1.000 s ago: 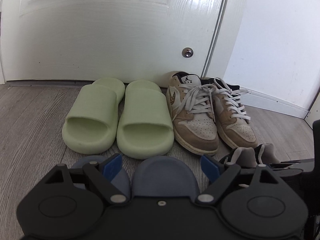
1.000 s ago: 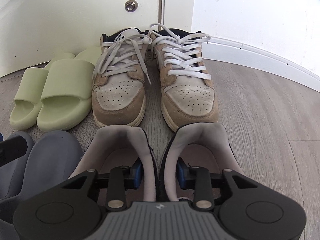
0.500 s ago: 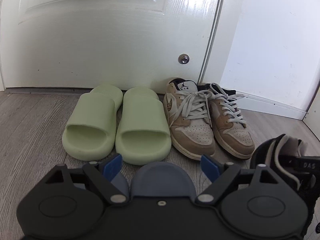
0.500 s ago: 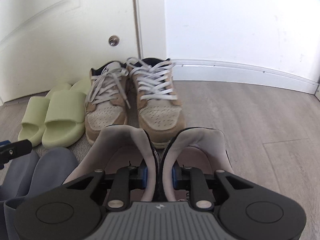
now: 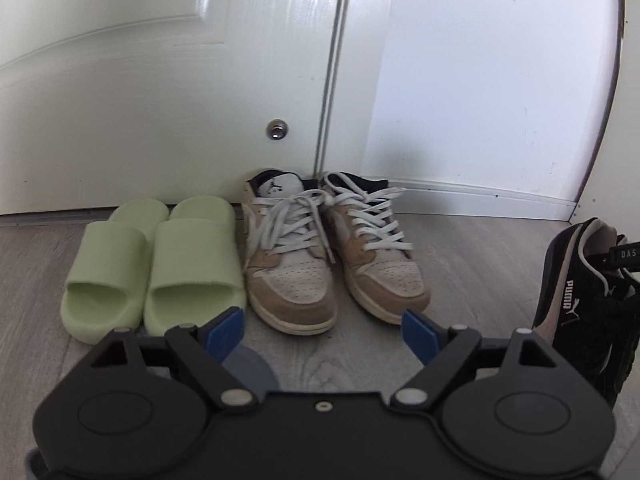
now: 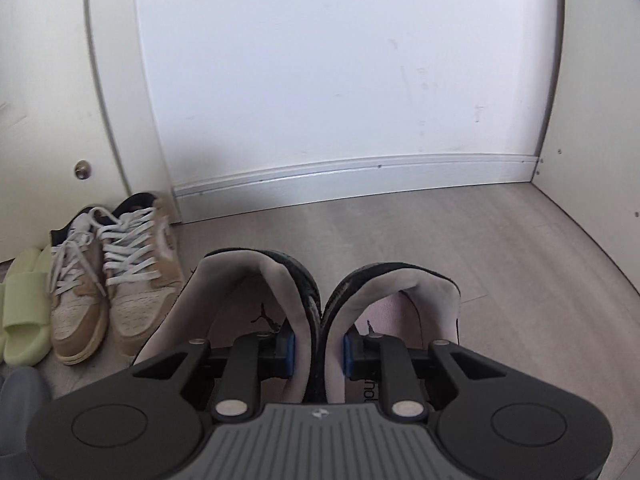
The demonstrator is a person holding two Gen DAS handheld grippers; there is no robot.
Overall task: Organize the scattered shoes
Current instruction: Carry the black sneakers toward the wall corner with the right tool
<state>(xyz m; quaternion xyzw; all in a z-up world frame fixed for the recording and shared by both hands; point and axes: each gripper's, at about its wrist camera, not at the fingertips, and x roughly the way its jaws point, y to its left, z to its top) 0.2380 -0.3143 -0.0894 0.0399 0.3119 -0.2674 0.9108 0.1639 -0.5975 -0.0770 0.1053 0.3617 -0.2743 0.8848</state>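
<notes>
While the right gripper (image 6: 319, 350) pinches the black Puma sneakers' (image 6: 320, 300) inner collars together, left gripper (image 5: 322, 334) gaping empty, they need setting right of the tan sneakers (image 6: 112, 280).

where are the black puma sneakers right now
The black suede sneaker pair hangs pinched in the right gripper, right of the tan lace-up sneakers, before the white baseboard.

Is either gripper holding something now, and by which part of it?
The right gripper holds the pair of black sneakers, pinching their two inner collar walls together between its pads. The left gripper holds nothing; its jaws are open.
</notes>
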